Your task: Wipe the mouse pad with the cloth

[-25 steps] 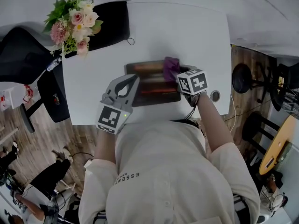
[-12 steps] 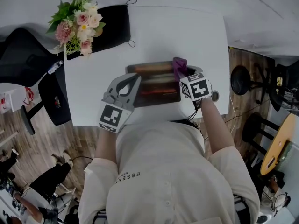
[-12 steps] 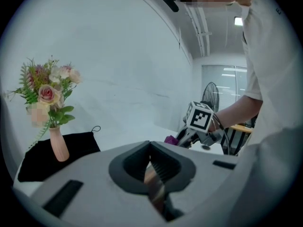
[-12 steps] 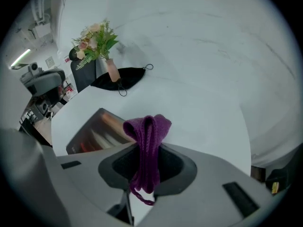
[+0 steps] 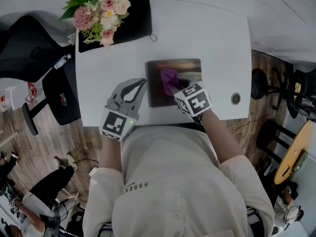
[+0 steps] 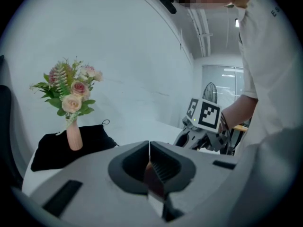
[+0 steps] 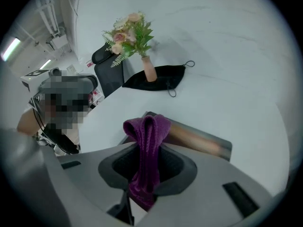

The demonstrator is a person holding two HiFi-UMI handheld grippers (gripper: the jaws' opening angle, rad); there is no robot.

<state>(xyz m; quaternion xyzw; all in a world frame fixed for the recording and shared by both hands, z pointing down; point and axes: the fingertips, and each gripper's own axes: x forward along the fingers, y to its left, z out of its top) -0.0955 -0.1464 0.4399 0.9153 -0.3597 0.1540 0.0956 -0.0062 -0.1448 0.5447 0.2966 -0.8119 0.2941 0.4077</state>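
The right gripper (image 5: 174,89) holds the purple cloth (image 5: 169,77) on the mouse pad (image 5: 188,70).

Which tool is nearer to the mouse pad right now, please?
The right. The right tool holds the purple cloth over the mouse pad; the left tool is shut, just off the pad's left edge above the white table.

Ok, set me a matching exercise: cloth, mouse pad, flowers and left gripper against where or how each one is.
1. cloth
2. mouse pad
3. flowers
4. left gripper

A. standing on the black bag
B. lying flat on the table
C. jaws together
D. pinched in the jaws of the right gripper

Pairs: 1-D, 2-B, 3-A, 4-C.
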